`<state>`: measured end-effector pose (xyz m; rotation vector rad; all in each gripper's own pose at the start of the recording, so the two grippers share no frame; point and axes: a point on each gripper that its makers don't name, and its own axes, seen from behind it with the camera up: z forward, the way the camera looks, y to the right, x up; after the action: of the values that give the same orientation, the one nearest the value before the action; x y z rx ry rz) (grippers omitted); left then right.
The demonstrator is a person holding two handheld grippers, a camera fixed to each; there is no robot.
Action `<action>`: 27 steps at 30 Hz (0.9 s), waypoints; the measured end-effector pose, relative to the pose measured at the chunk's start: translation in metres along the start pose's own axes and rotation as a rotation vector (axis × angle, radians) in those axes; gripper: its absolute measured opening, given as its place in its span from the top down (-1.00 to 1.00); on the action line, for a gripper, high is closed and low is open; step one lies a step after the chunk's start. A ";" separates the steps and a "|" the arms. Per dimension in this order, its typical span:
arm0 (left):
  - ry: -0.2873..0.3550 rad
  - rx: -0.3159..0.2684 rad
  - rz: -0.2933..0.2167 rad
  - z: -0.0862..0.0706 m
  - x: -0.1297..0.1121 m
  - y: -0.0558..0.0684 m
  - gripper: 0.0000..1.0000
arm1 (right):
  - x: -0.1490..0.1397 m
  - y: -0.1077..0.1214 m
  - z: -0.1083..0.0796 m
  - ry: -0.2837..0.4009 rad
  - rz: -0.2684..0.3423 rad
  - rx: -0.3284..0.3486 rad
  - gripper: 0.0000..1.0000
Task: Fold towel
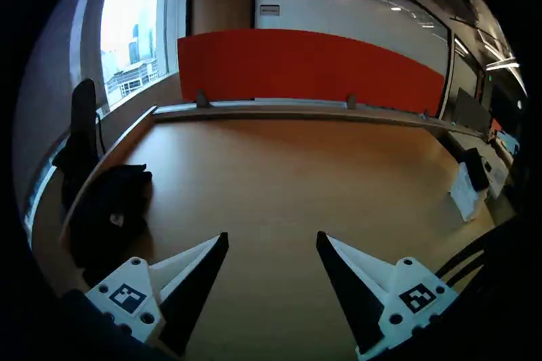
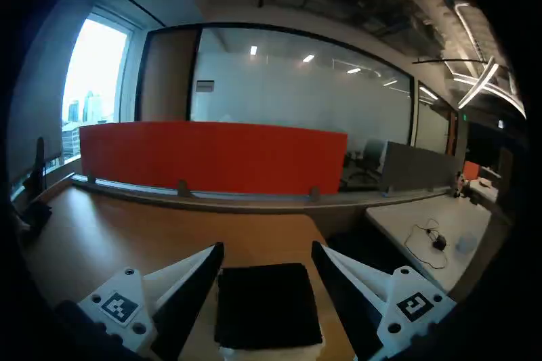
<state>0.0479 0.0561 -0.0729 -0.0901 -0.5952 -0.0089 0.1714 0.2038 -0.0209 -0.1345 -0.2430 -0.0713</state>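
Note:
A dark towel [image 2: 267,305], folded into a flat square with a pale layer under its near edge, lies on the wooden table [image 2: 135,239] close to the table's right edge. In the right gripper view, my right gripper [image 2: 266,246] is open, its fingers standing on either side of the towel without pressing on it. In the left gripper view, my left gripper [image 1: 271,236] is open above the bare wooden table [image 1: 284,171], with nothing between its fingers.
A black bag [image 1: 112,208] sits at the table's left edge, near a dark chair [image 1: 81,137] by the window. A red divider [image 1: 305,66] runs along the far side. Beyond the right edge stands a white desk [image 2: 433,225] with a cable.

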 end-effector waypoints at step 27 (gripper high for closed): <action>0.365 0.040 -0.087 -0.004 0.124 -0.037 -0.93 | 0.034 -0.092 -0.005 0.079 0.022 0.061 -1.00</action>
<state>0.1515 0.0212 -0.0042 -0.0223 -0.2344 -0.0961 0.1979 0.1103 -0.0056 -0.0730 -0.1643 -0.0477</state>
